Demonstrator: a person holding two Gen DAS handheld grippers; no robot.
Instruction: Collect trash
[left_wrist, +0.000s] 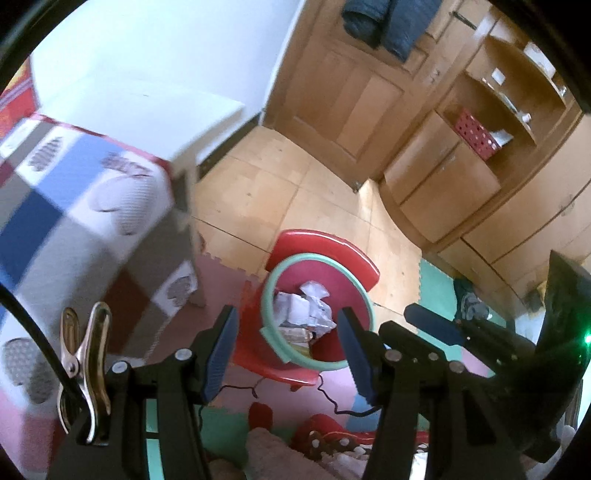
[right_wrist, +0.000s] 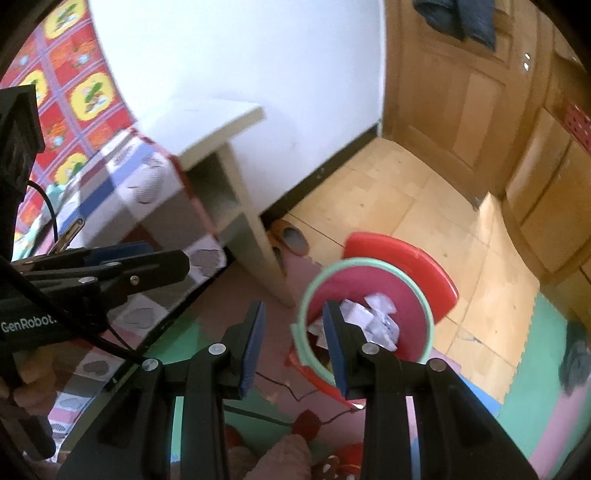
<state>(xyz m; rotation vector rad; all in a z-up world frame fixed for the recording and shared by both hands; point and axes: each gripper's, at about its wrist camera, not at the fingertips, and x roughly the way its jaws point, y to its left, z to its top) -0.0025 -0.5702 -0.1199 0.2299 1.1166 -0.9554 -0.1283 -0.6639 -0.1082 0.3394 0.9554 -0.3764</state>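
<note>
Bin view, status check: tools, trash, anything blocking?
Left tool open, empty. Right tool open, empty. Bin below, crumpled paper inside. Nothing blocking; cord on mat beside bin.

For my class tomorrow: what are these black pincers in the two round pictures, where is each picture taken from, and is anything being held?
No robot here: a person holds a two-finger gripper in each hand, each with a wide-angle camera looking along its fingers. One picture comes from the left gripper, the other from the right gripper. Both stand open and hold nothing. Below them on the floor is a red trash bin with a green rim, with crumpled paper inside. A red lid lies behind it, and a white bedside table stands nearby.
</note>
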